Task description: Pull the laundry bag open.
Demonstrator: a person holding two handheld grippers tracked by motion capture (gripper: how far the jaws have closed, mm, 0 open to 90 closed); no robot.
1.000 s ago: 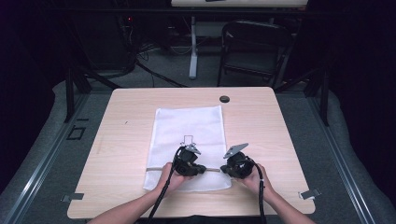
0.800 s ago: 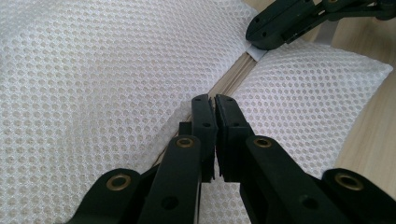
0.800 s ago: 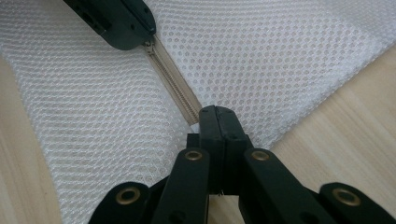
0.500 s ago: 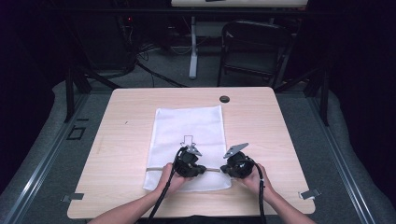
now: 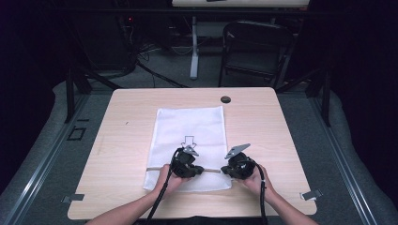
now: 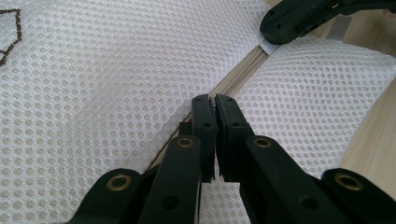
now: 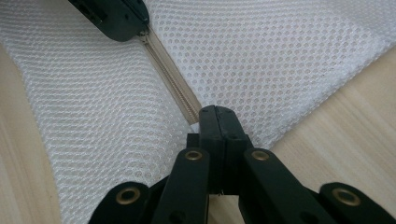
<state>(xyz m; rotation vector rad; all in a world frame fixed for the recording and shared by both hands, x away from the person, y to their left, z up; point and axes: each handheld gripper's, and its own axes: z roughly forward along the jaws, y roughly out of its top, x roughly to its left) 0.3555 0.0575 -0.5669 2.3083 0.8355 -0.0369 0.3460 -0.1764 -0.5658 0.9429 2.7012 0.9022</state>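
I see both grippers clamped on the zipper [image 7: 175, 88] of the white mesh bag [image 5: 190, 129]: left gripper [image 6: 215, 100] pinches the zipper at its tips, right gripper [image 7: 217, 112] pinches the zipper's end, bag flat on the table [image 5: 126, 140].

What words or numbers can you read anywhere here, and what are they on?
No words or numbers can be read.
The white mesh bag has one sign: a dark outline arrow that points toward the person. A corner of it shows in the left gripper view.
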